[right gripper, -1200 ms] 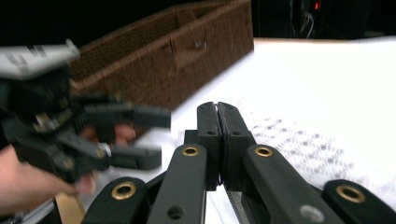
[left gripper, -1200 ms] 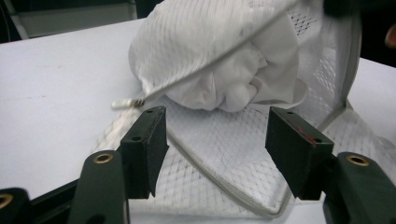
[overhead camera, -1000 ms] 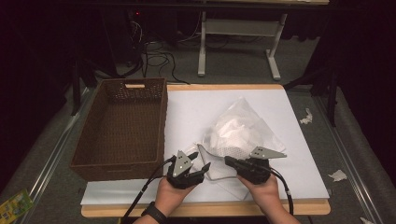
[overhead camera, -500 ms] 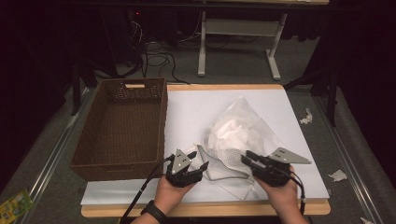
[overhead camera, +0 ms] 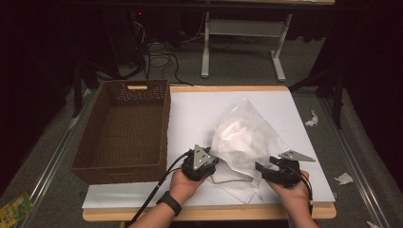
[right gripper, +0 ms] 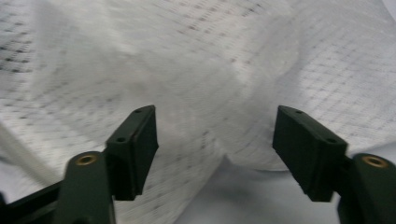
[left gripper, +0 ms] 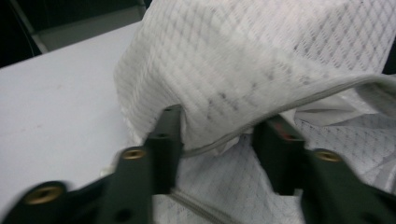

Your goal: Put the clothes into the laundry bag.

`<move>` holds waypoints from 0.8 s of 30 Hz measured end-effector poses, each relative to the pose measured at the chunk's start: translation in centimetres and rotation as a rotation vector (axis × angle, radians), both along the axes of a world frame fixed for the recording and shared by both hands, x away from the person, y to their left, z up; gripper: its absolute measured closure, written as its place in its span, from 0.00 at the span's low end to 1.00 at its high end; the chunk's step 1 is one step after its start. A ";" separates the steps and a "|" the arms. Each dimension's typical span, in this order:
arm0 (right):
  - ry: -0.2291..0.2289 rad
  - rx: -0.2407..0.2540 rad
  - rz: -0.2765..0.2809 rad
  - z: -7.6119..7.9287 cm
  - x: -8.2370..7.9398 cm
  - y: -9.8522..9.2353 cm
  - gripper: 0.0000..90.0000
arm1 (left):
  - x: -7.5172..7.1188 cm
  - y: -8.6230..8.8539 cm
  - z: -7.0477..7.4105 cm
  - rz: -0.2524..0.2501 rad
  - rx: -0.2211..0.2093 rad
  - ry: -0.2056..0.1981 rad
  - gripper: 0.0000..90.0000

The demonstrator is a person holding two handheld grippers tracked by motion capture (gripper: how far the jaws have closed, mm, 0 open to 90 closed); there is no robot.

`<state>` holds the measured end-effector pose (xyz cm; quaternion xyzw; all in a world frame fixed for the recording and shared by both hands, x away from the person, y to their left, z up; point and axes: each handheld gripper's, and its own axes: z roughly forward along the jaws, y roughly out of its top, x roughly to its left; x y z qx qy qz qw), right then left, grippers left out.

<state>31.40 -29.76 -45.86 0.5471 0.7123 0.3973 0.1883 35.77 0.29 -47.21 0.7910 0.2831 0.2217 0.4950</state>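
Note:
A white mesh bag (overhead camera: 247,137) with crumpled white stuff inside lies on the white board (overhead camera: 204,111). My left gripper (overhead camera: 216,164) is at the bag's near left edge. A fold of mesh (left gripper: 224,84) with its grey hem lies loosely between the jaws, which have just been closing and still stand apart (left gripper: 219,135). My right gripper (overhead camera: 263,164) is at the bag's near right side. Its jaws have just been opening and now stand wide (right gripper: 215,140) with nothing gripped; the mesh (right gripper: 187,70) lies just beyond them.
A brown wicker basket (overhead camera: 166,118) stands on the left of the board. Paper scraps (overhead camera: 343,178) lie on the grey floor to the right. The wooden table edge (overhead camera: 204,213) runs along the front.
My right gripper has let go of the bag, opened, and moved right toward the near edge. My left gripper has shifted a little right onto the bag's edge and narrowed its jaws.

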 end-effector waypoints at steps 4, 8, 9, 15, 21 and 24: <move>0.026 0.016 -0.026 -0.9 1.1 -0.4 0.63 | 0.2 0.1 0.3 0.022 -0.010 0.019 0.98; 0.047 0.030 -0.003 -1.4 2.3 -0.6 0.93 | -0.3 0.7 0.4 0.024 -0.027 0.029 0.99; 0.041 0.022 0.000 -1.4 3.0 -0.3 0.96 | -0.7 0.8 0.5 0.021 -0.026 0.031 0.99; 0.008 -0.028 0.023 -1.0 6.7 1.3 0.97 | -3.7 1.5 0.7 -0.008 -0.036 0.048 0.98; -0.015 -0.084 0.054 -0.6 10.3 2.5 0.96 | -3.8 1.2 0.6 -0.016 -0.035 0.037 0.91; -0.024 -0.075 0.052 -0.5 10.6 2.3 0.86 | -3.5 1.6 0.6 -0.004 -0.058 0.039 0.82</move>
